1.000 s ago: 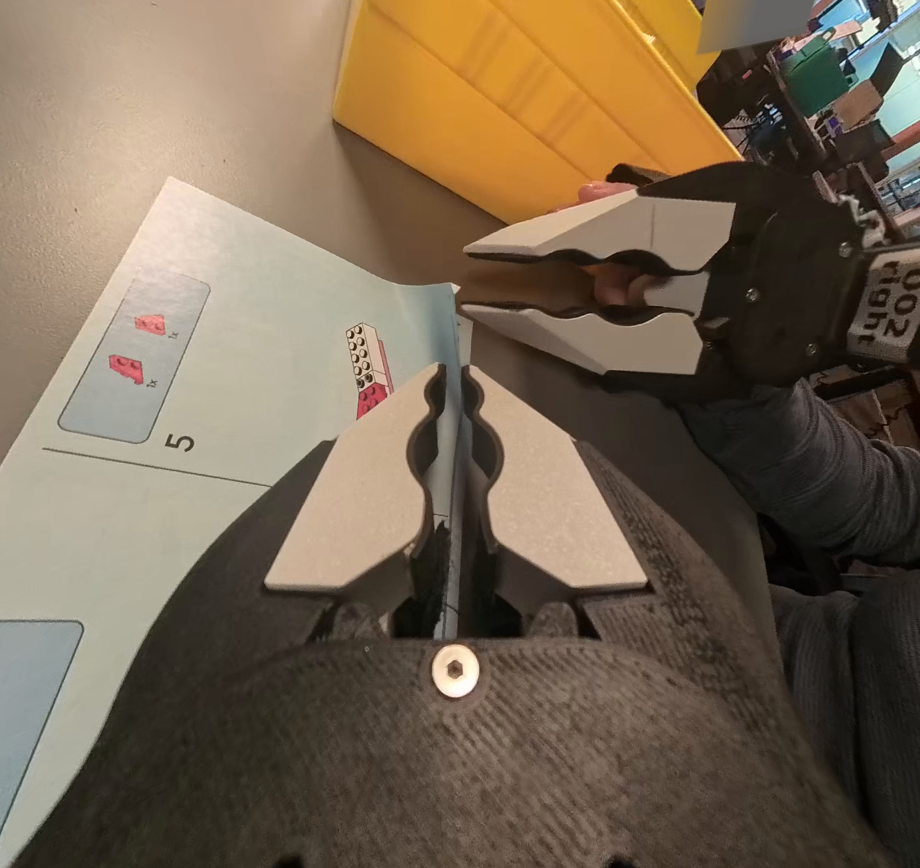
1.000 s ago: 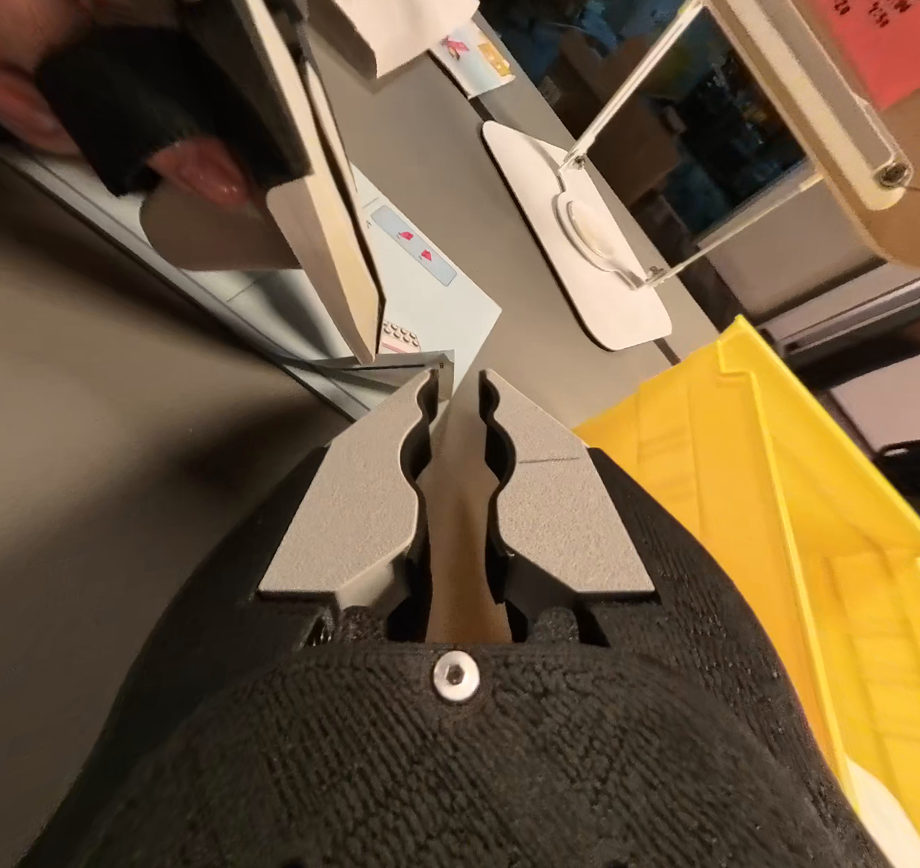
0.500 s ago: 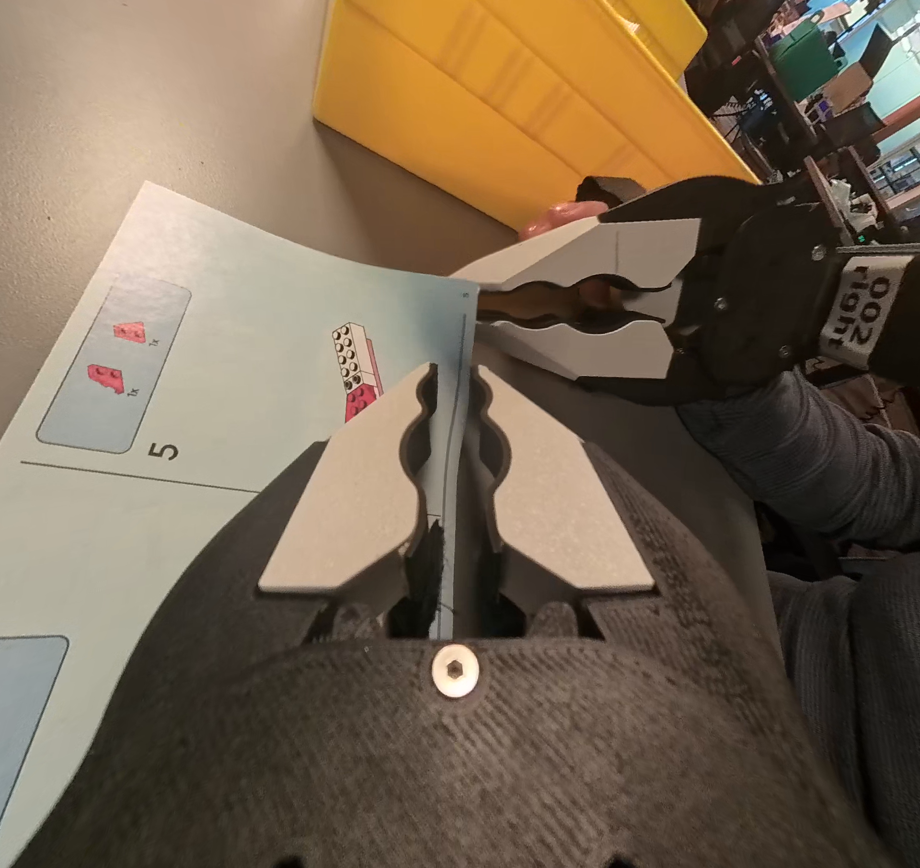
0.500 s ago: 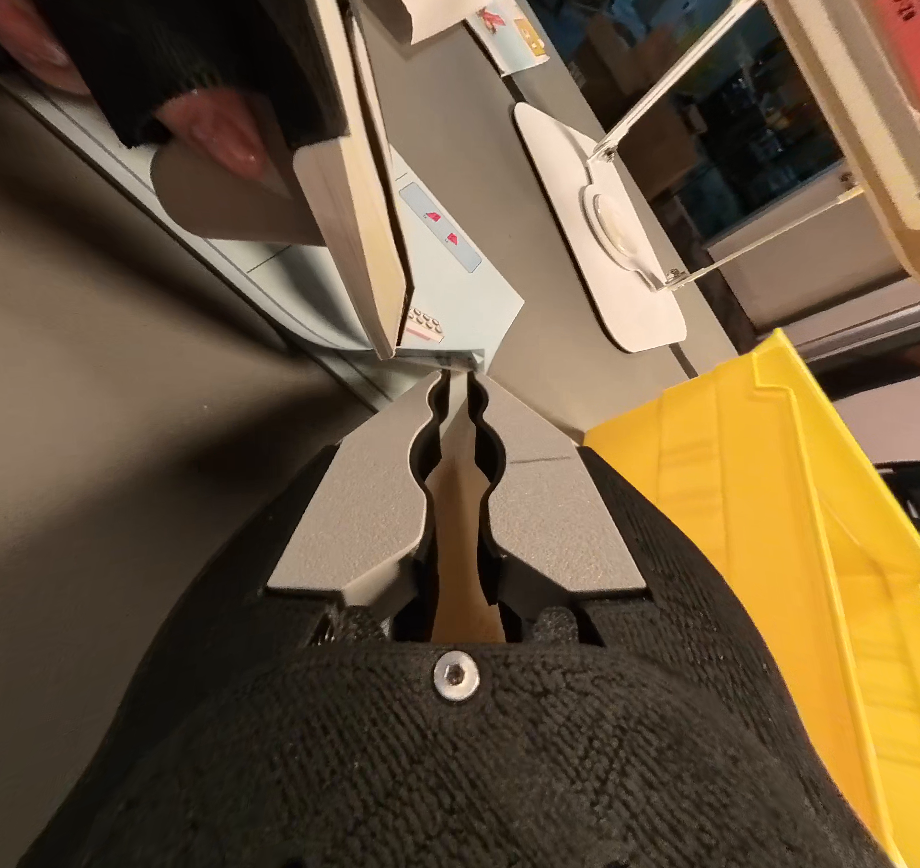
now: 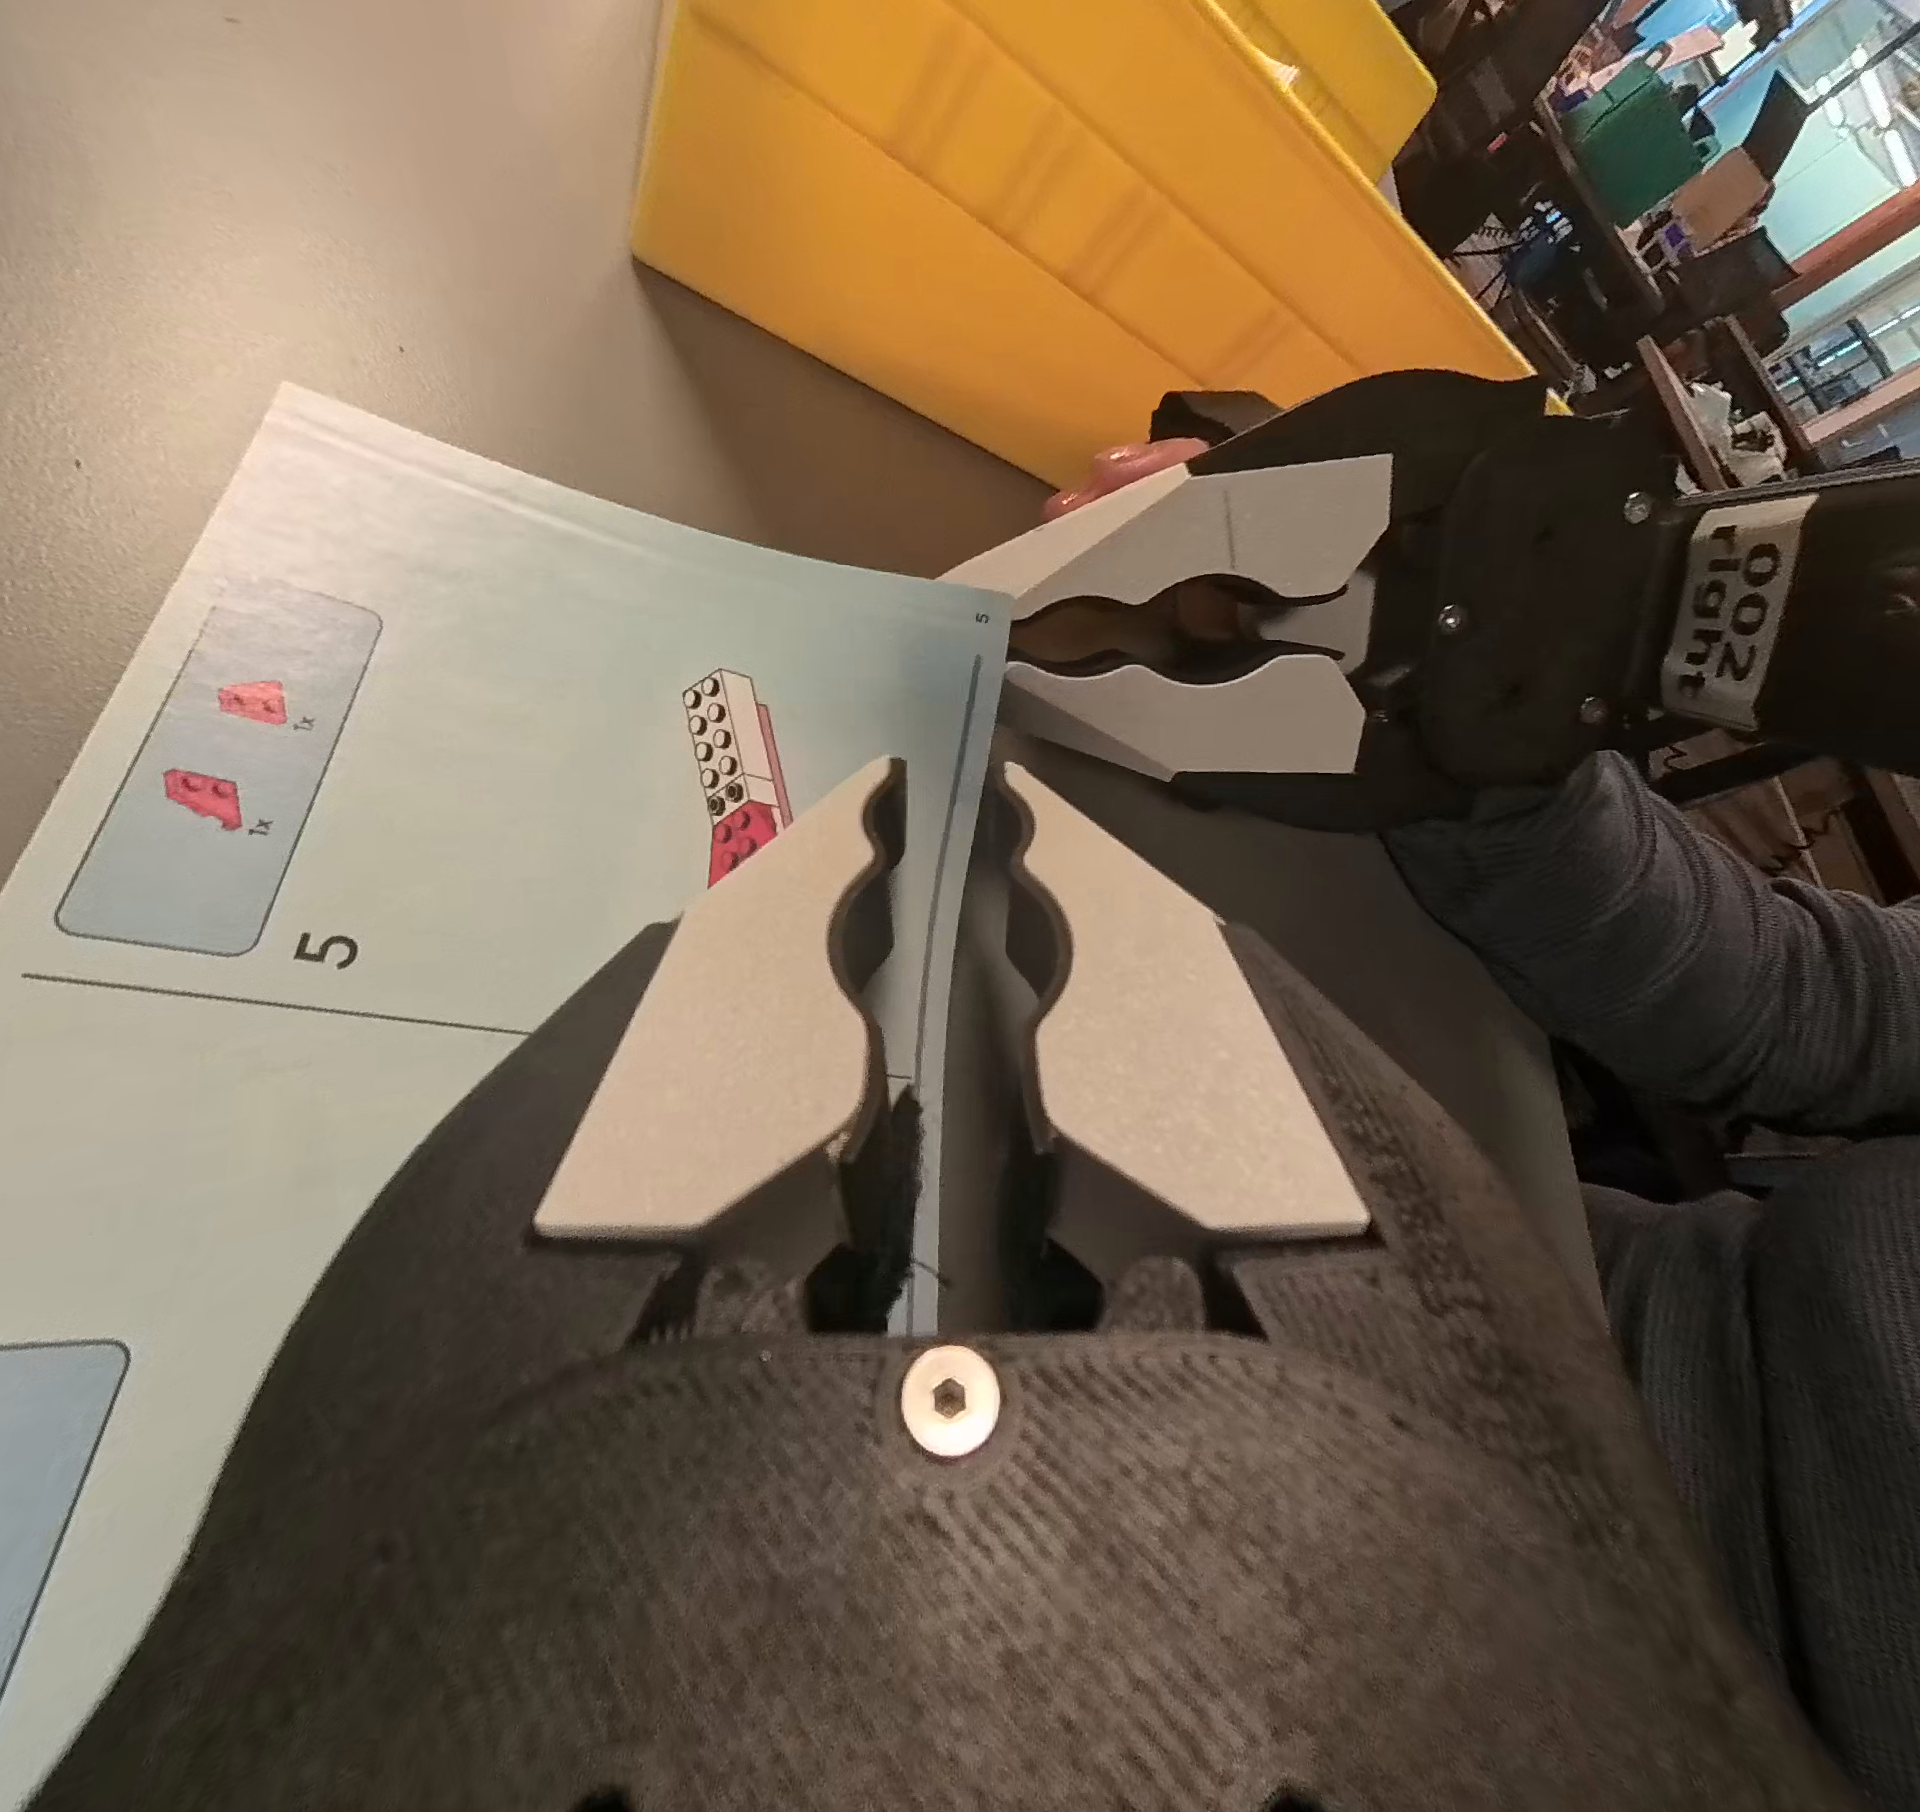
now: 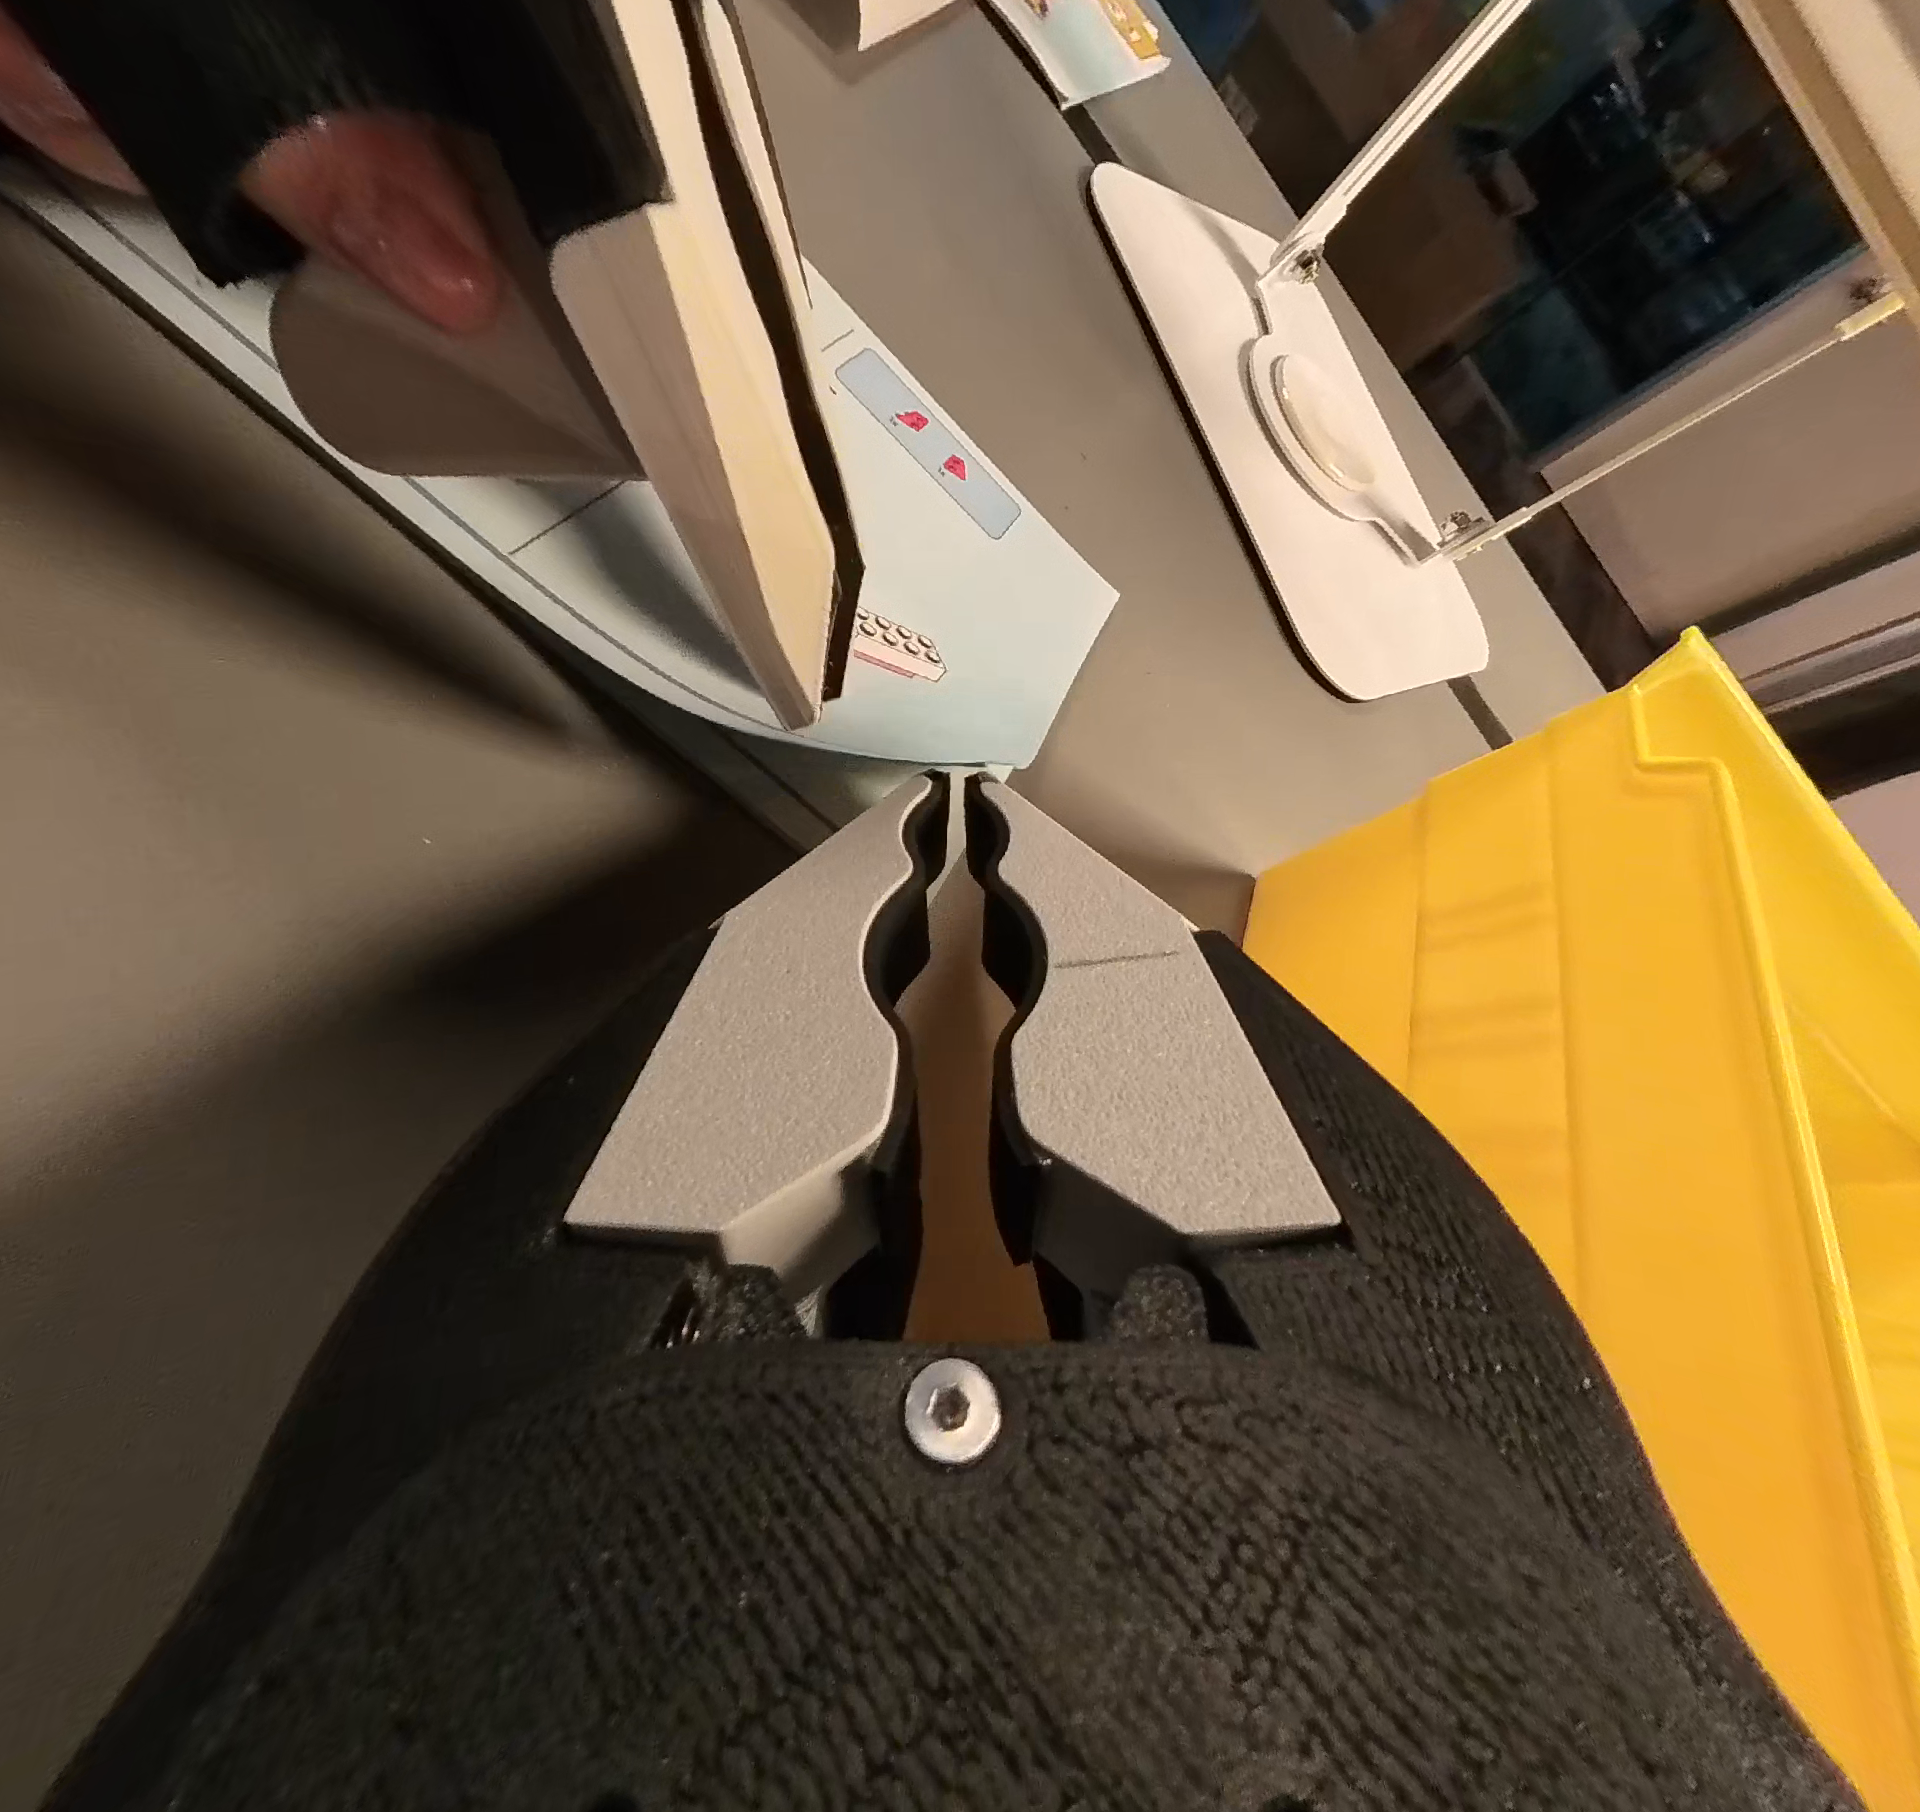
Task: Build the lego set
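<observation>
Beside yellow bin (image 5: 987,152), left gripper (image 5: 948,775) agape around booklet page (image 5: 520,723), right gripper (image 6: 956,783) tight on its corner.

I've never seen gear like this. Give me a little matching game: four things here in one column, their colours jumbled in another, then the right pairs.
Things:
1. bin
2. printed page
3. flat stand base
4. left gripper fingers

Colours:
a. grey
b. pale blue
c. yellow
d. white

Pairs: 1-c, 2-b, 3-d, 4-a
</observation>
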Available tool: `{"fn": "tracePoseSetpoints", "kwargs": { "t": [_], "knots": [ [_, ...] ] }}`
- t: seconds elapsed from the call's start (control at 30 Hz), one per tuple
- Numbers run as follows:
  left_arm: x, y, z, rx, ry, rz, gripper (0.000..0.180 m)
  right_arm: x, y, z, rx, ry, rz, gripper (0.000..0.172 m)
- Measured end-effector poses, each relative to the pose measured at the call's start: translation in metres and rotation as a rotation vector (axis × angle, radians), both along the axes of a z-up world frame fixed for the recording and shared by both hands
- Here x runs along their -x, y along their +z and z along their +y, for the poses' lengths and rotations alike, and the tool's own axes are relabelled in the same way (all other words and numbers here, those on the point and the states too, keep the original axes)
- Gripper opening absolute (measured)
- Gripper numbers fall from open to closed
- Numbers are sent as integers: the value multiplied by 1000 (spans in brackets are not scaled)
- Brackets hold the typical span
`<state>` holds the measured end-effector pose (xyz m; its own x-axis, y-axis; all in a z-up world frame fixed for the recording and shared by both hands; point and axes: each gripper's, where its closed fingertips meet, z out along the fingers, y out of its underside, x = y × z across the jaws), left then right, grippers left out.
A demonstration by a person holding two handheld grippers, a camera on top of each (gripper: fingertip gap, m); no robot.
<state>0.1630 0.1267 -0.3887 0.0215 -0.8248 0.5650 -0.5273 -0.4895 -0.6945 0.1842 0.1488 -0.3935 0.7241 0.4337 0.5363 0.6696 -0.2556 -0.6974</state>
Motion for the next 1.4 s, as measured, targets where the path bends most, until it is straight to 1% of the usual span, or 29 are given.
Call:
{"fn": "tracePoseSetpoints", "kwargs": {
  "t": [0.17,0.37,0.57,1.17,1.3,1.4],
  "knots": [
    [0,-2,-1,-8,-7,13,9,0,1,0,-2,-2,6,1],
    [0,1,3,4,21,-7,19,1,6,1,-22,-1,46,0],
    [0,3,2,8,11,-22,24,2,13,1,-52,1,82,1],
    [-1,4,3,19,15,-28,24,3,27,2,-121,4,115,3],
    [-1,7,4,26,26,-45,25,4,27,2,-120,9,115,3],
    [-1,16,5,68,46,-103,26,6,26,1,-116,21,113,3]
  ]
}}
